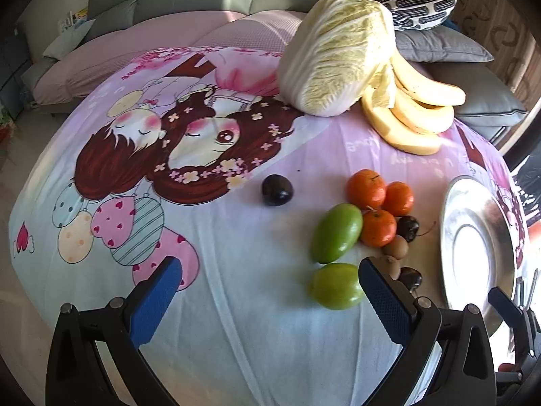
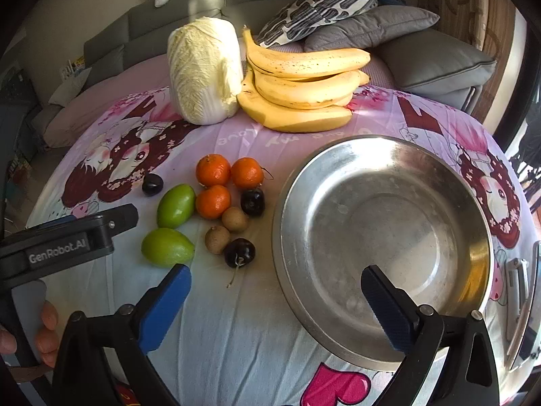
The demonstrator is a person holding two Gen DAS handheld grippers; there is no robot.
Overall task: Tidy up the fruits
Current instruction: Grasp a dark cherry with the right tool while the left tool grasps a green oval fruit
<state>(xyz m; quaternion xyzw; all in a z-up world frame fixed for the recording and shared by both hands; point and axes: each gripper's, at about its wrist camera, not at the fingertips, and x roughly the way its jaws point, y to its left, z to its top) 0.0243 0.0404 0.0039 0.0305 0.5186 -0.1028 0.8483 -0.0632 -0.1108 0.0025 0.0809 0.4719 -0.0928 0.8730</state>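
The bowl (image 2: 382, 247) is the landmark: a wide, empty steel dish on the tabletop (image 2: 236, 331), which is covered with a cartoon-print cloth. Just left of the bowl lies the small fruit in a loose cluster: three tangerines (image 2: 213, 202) touching one another, two green fruits (image 2: 176, 205) left of them, two brown longans (image 2: 234, 219) and two dark cherries (image 2: 239, 252) nearest the bowl's rim, none touching it. A third dark fruit (image 2: 152, 184) sits apart, further left of the bowl. Behind the bowl rests a banana bunch (image 2: 304, 91), with a cabbage (image 2: 204, 71) touching its left side. The right tool (image 2: 275, 286) hangs released over the bowl's near-left rim, fingers spread wide, grasping nothing. The left tool (image 1: 267, 282) is likewise released and empty, low over the cloth left of the bowl, its right finger (image 1: 389, 304) just beside the nearer green fruit. A hand (image 2: 47, 328) grips the left tool's body.
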